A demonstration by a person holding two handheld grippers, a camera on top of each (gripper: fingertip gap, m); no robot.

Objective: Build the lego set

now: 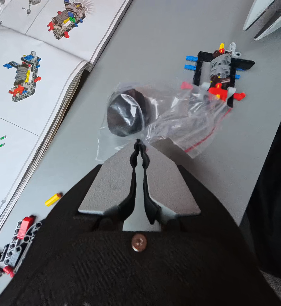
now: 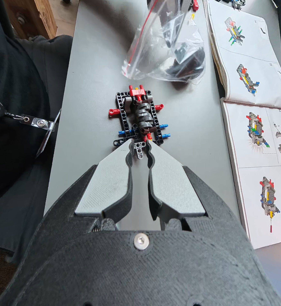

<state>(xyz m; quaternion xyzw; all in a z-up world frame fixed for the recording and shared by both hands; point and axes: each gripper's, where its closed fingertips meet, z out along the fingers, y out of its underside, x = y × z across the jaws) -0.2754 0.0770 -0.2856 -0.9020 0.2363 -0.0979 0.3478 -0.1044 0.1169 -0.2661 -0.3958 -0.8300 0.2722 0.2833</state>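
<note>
My left gripper (image 1: 138,142) is shut on a corner of a clear zip bag (image 1: 178,119) and holds it up over the grey table (image 1: 153,41). A black round part (image 1: 126,114) and smaller dark pieces sit inside the bag, which also shows in the right wrist view (image 2: 161,49). The lego assembly (image 2: 139,115), a black frame with a grey crank, red and blue pins, lies flat on the table (image 1: 219,71). My right gripper (image 2: 139,140) is partly open at its near end, its fingertips on either side of a light grey T-shaped piece (image 2: 139,149). Whether they touch it is unclear.
The open instruction booklet (image 1: 20,99) lies along one side of the table (image 2: 252,149). A yellow axle (image 1: 52,199) and a second grey and red build (image 1: 17,240) lie near it. A person's dark clothing (image 2: 12,99) and a clear badge holder (image 2: 42,122) are at the table edge. The light grey T-shaped piece (image 2: 139,149) is closer to my right gripper, around 4 cm from its tips; the left tips are 20 cm off.
</note>
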